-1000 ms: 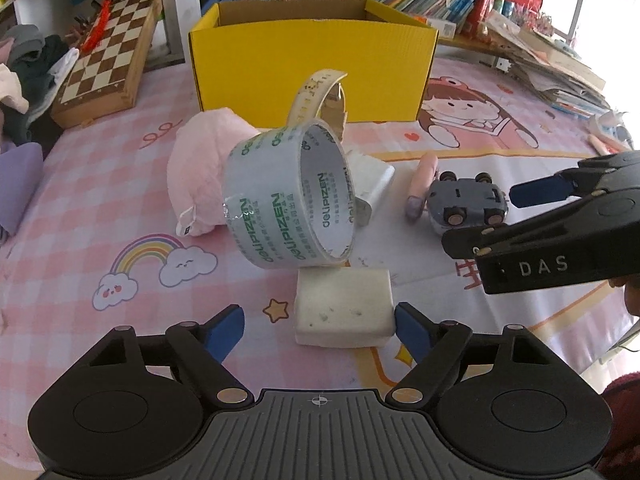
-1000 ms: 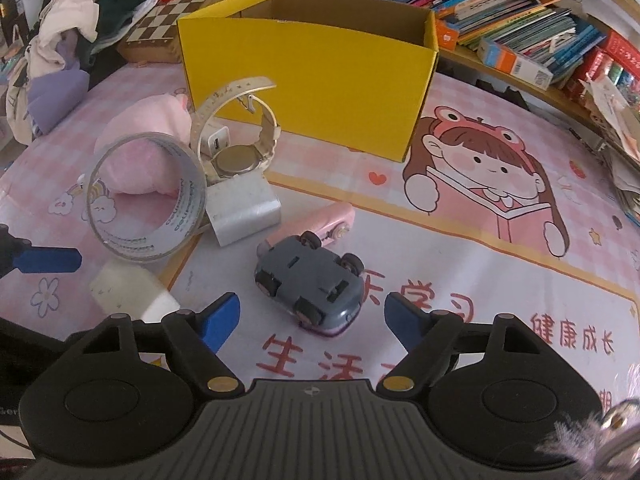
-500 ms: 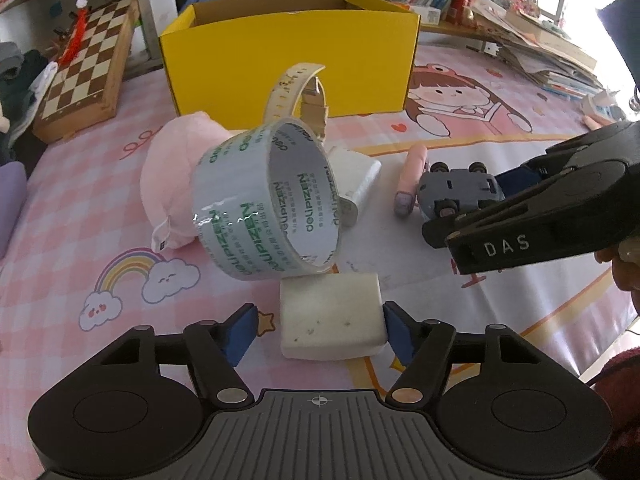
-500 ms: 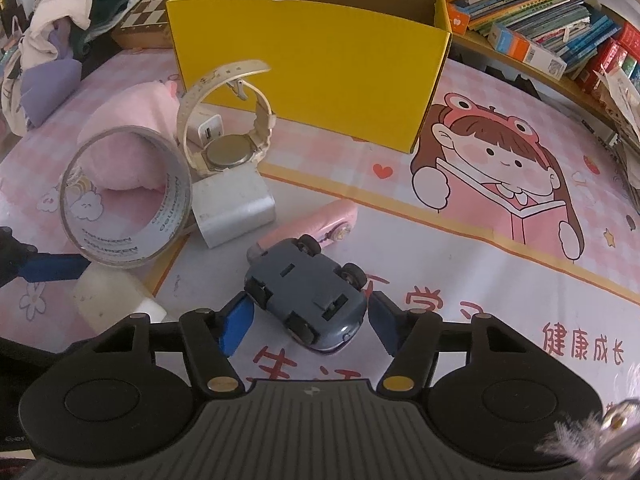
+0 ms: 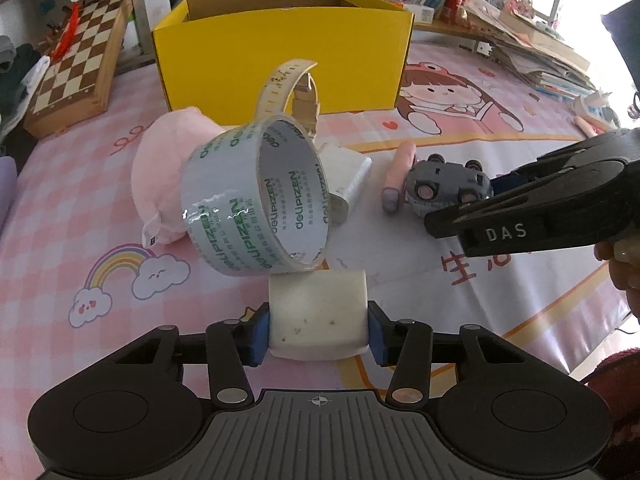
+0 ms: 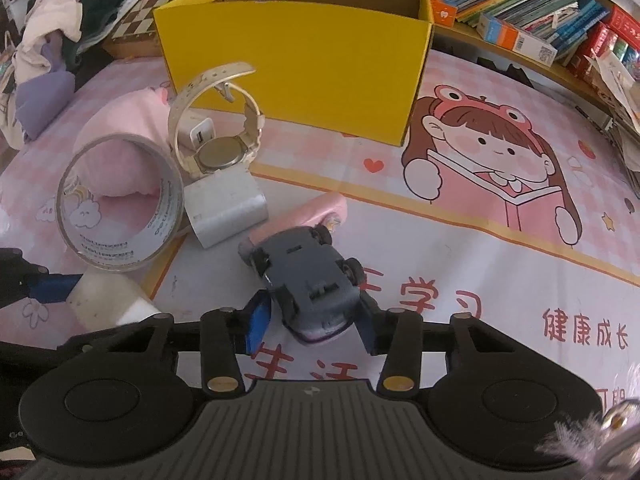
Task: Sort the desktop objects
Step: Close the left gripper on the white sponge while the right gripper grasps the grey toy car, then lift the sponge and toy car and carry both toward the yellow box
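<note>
My left gripper point(image 5: 318, 334) is shut on a white sponge block point(image 5: 318, 314) on the pink mat. A roll of clear tape point(image 5: 256, 196) stands on edge just beyond it. My right gripper point(image 6: 312, 330) is shut on an upside-down grey toy car point(image 6: 308, 276), which also shows in the left wrist view point(image 5: 446, 188). An open yellow box point(image 6: 296, 48) stands at the back. A cream wristwatch point(image 6: 216, 136) sits on a white charger block point(image 6: 226, 208). A pink plush toy point(image 5: 168, 168) and a pink tube point(image 5: 398, 172) lie nearby.
A chessboard point(image 5: 76, 76) lies at the back left beside a heap of clothes point(image 6: 48, 48). Books point(image 6: 540, 12) line a shelf behind the box, and loose papers point(image 5: 532, 56) are stacked at the right. The mat's front edge point(image 5: 592, 332) is near my right hand.
Both grippers moved forward and closed. The left one closed on the sponge block, the right one on the toy car. The other objects stayed put.
</note>
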